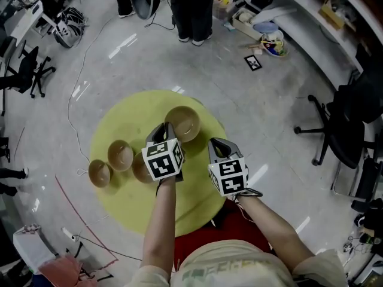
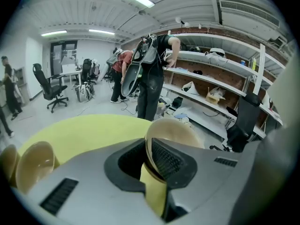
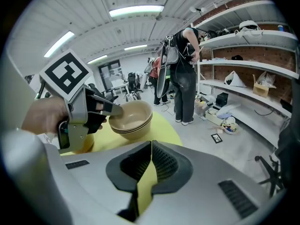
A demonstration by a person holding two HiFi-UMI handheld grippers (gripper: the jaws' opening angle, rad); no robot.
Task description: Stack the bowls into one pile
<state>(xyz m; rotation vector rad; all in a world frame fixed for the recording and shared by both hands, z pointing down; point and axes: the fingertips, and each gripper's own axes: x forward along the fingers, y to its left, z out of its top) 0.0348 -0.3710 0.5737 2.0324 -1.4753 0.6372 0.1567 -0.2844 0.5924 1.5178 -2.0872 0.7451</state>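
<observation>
Left gripper (image 2: 149,159) clamped on rim of bowl stack (image 1: 182,123) — stack at its 1 o'clock. Right gripper (image 3: 150,156) closed, empty — stack at 11 o'clock.
</observation>
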